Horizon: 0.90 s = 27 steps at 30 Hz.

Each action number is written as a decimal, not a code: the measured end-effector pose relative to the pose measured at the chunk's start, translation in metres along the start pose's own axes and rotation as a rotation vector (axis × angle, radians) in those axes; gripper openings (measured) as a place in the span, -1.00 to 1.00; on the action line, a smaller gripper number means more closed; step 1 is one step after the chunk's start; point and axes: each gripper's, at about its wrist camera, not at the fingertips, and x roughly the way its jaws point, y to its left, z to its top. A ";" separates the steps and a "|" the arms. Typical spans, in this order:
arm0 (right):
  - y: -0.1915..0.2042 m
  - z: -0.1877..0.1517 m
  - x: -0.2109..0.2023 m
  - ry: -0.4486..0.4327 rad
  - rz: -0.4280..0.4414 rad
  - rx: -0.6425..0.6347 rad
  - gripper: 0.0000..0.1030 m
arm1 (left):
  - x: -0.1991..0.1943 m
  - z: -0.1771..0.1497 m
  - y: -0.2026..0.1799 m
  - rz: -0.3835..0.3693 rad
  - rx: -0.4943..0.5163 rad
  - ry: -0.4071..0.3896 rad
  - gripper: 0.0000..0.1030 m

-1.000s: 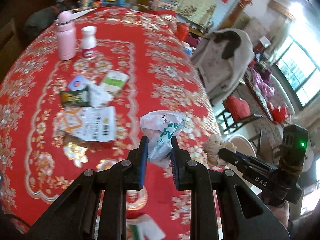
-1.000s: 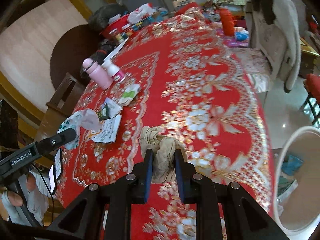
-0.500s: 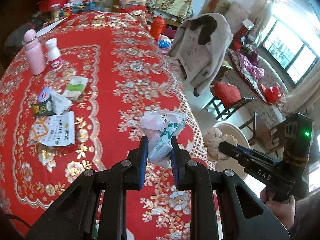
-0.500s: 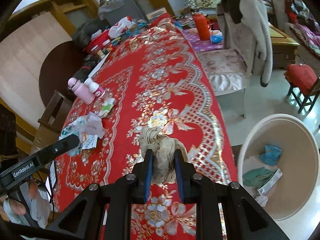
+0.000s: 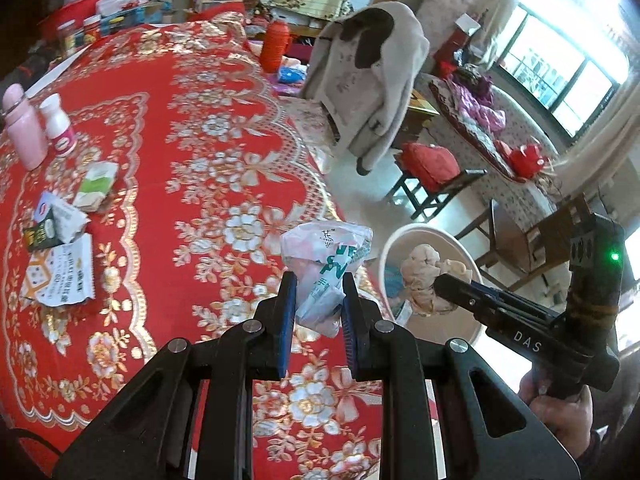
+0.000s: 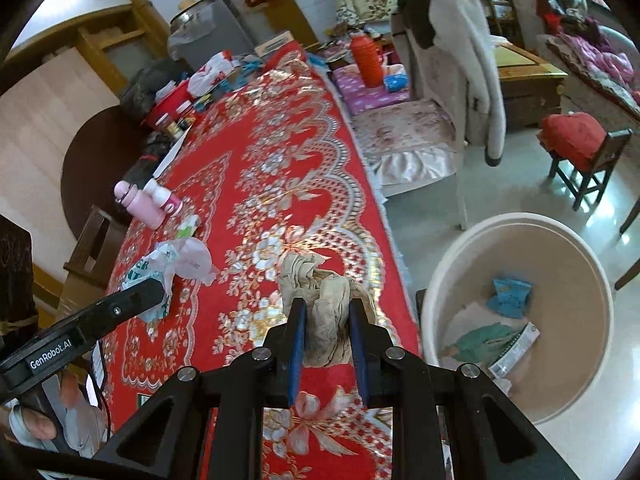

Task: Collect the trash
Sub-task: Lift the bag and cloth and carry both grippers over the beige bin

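Observation:
My left gripper [image 5: 318,300] is shut on a crumpled white plastic wrapper with green print [image 5: 326,264], held above the right edge of the red table. My right gripper [image 6: 326,320] is shut on a wad of beige crumpled paper [image 6: 320,284]; in the left wrist view that wad [image 5: 424,276] hangs over the rim of the round beige bin [image 5: 384,256]. The bin [image 6: 560,412] stands on the floor right of the table and holds blue, green and white scraps. More wrappers [image 5: 60,272] lie on the red floral tablecloth [image 5: 192,128] at the left.
A pink bottle [image 5: 22,132] and a small white bottle [image 5: 58,122] stand at the table's far left. A chair draped with a pale coat [image 5: 368,80] stands beyond the table, a red flask [image 5: 276,44] behind it. A small stool with a red cushion [image 6: 576,140] stands on the tiled floor.
Both grippers have swung to the right with their loads, from over the table toward its right edge. The bin has come into full view, and the beige wad now hangs over it.

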 end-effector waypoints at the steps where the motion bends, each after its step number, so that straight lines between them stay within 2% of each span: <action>1: -0.003 0.000 -0.002 -0.002 -0.004 0.007 -0.61 | 0.002 0.000 -0.003 -0.005 0.003 0.004 -0.64; 27: -0.100 -0.015 -0.035 -0.024 -0.131 0.171 -0.61 | 0.076 -0.005 -0.102 -0.142 0.102 0.148 -0.64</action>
